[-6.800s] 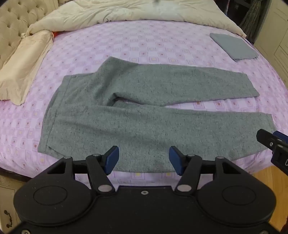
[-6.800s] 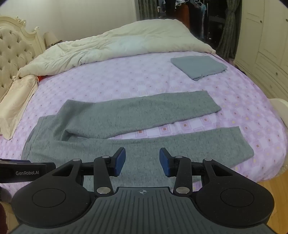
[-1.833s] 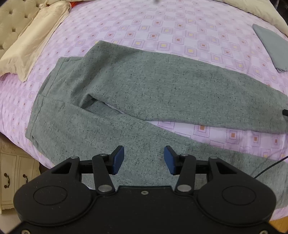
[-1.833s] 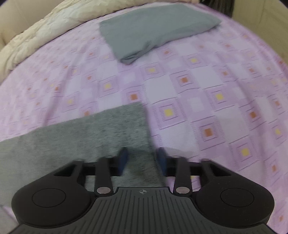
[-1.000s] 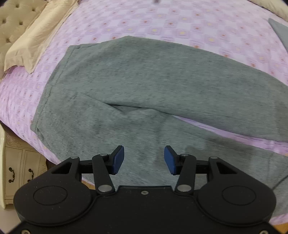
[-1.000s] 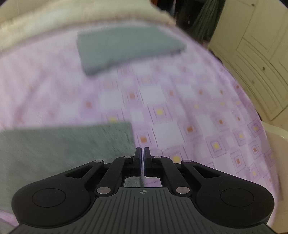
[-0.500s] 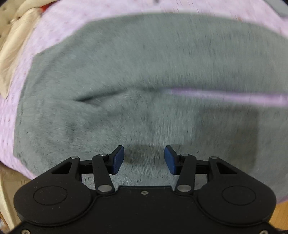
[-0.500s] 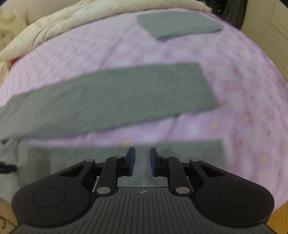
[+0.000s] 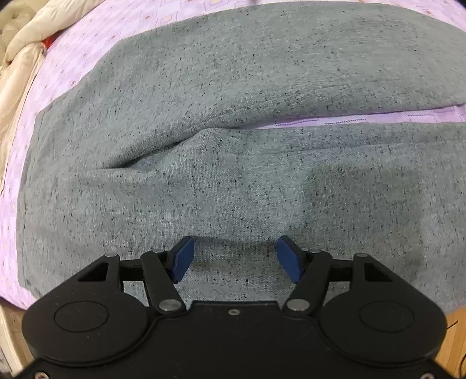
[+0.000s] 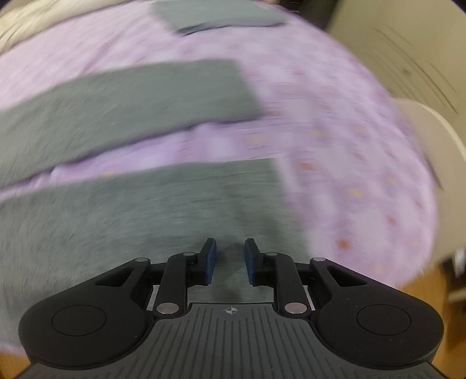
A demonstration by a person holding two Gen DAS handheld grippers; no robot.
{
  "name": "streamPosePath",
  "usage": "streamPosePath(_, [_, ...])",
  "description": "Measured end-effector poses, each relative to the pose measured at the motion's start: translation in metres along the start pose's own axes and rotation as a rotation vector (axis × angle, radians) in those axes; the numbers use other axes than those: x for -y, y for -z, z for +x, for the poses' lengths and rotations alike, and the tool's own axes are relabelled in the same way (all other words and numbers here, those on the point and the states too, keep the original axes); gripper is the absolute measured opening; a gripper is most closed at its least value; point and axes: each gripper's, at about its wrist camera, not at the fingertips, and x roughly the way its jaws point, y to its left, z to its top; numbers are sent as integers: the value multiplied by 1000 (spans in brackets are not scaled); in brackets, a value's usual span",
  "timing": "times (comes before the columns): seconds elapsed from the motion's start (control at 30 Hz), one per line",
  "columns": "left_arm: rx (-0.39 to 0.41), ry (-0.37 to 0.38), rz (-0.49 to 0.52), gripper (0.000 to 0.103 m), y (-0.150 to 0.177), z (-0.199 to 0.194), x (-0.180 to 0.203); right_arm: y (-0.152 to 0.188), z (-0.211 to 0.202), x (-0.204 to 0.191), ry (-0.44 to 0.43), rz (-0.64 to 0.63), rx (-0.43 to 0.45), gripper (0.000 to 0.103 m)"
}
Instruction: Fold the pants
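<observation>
Grey speckled pants (image 9: 233, 131) lie flat on a purple patterned bed sheet (image 9: 122, 26), waist to the left, both legs running right with a narrow strip of sheet between them. My left gripper (image 9: 234, 259) is open, low over the near leg close to the crotch, its blue pads either side of the cloth. In the blurred right wrist view, the pants' two leg ends (image 10: 174, 198) show side by side. My right gripper (image 10: 230, 261) is open with a narrow gap, over the near leg close to its cuff.
A cream duvet (image 9: 26, 32) and pillow lie at the left end of the bed. A folded grey cloth (image 10: 221, 14) lies at the far side of the sheet. A cream wardrobe (image 10: 407, 43) stands right; wooden floor (image 10: 431, 280) shows below the bed edge.
My left gripper has dropped closer to the near leg. My right gripper, shut a second ago at the far leg's cuff, has opened and moved to the near leg's cuff end.
</observation>
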Motion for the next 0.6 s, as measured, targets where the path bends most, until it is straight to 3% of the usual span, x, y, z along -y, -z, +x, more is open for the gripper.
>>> streamPosePath(0.13, [25,14,35,65,6,-5,3,18,-30,27,-48,175,64,31])
streamPosePath(0.27, [90,33,57,64,19,-28,-1,53,-43,37,-87,316,60,41])
streamPosePath(0.47, [152,37,139,64,43,-47,-5,85,-43,35,-122,407,58,44])
streamPosePath(0.6, [169,10,146,64,53,-54,-12,83,-30,38,-142,456,65,45])
